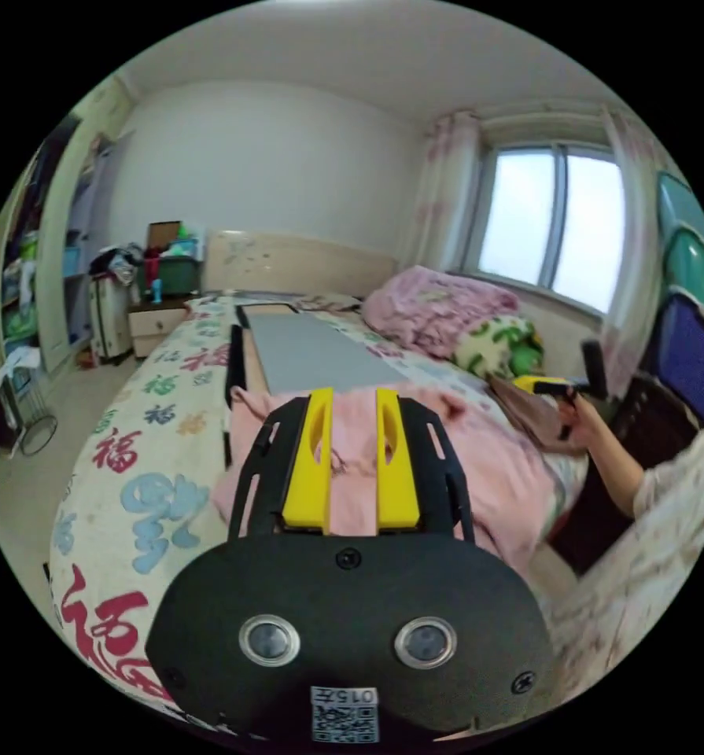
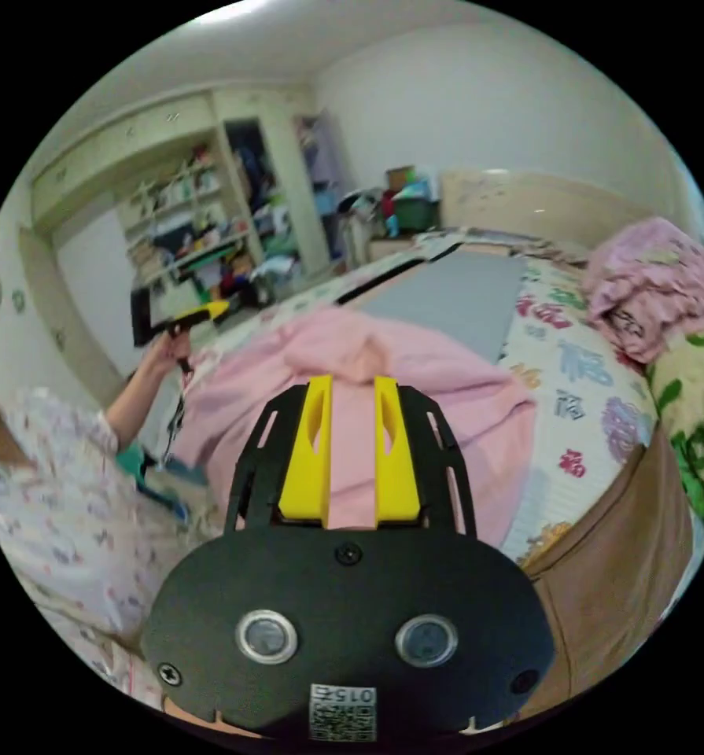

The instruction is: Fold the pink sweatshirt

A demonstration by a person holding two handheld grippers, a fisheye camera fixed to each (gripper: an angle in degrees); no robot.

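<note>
The pink sweatshirt (image 1: 493,472) (image 2: 446,393) lies crumpled on the bed, at the near end of a grey board (image 1: 312,354) (image 2: 462,299). My left gripper (image 1: 355,392) hovers above the sweatshirt with its yellow jaws apart and nothing between them. In the right gripper view it shows as the left gripper (image 2: 190,316), held up in a hand beyond the sweatshirt's far side. My right gripper (image 2: 353,380) is also open and empty, raised over the opposite side of the sweatshirt. From the left gripper view, the right gripper (image 1: 565,387) sits in a hand at the bed's edge.
The bed cover (image 1: 147,440) (image 2: 580,377) carries large printed characters. A pink quilt (image 1: 438,303) (image 2: 658,275) and a green-flowered blanket (image 1: 501,346) are piled by the window (image 1: 556,228). A brown garment (image 2: 619,566) lies nearby. A nightstand (image 1: 159,318) and cluttered shelves (image 2: 194,236) line the walls.
</note>
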